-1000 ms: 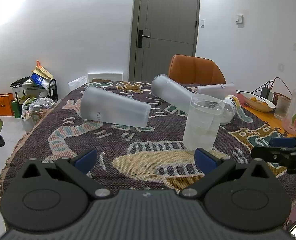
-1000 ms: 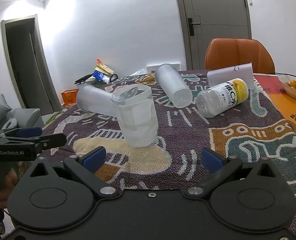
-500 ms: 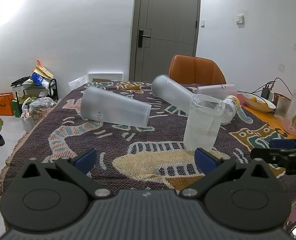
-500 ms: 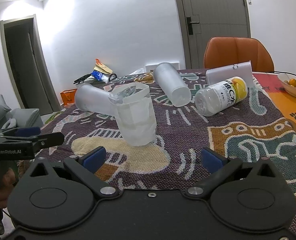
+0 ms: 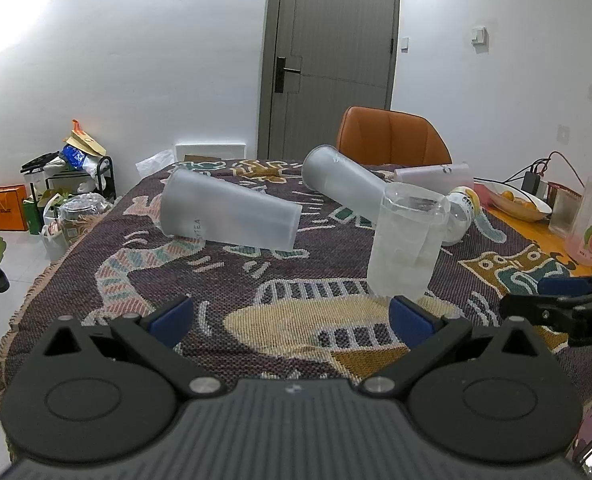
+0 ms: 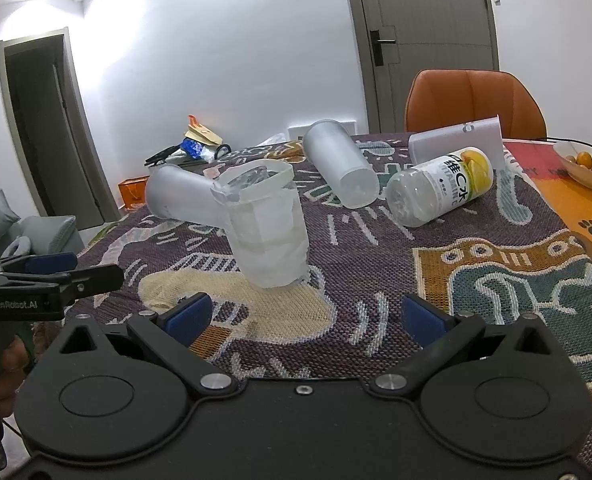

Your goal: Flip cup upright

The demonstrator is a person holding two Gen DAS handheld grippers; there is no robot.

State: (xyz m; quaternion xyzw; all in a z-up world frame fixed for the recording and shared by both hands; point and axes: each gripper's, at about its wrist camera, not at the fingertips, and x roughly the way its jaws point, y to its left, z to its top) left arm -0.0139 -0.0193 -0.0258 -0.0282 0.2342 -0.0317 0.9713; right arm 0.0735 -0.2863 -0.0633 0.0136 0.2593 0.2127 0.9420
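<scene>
A clear plastic cup (image 5: 405, 242) stands upright on the patterned cloth, also in the right wrist view (image 6: 266, 226). Two frosted cups lie on their sides: one at left (image 5: 228, 214) (image 6: 180, 198), one farther back (image 5: 341, 188) (image 6: 339, 168). A third pale cup (image 5: 435, 174) (image 6: 457, 142) lies at the back. My left gripper (image 5: 290, 316) is open and empty, just short of the upright cup. My right gripper (image 6: 307, 314) is open and empty, also in front of it.
A yellow-label bottle (image 6: 439, 190) lies on its side near the cups. A fruit bowl (image 5: 515, 202), a glass and a pink bottle (image 5: 589, 220) stand at the right. An orange chair (image 5: 391, 136) is behind the table. Clutter sits on the floor at left.
The right gripper has drifted slightly, so the scene shifts a little left in its view. Nothing on the table has moved.
</scene>
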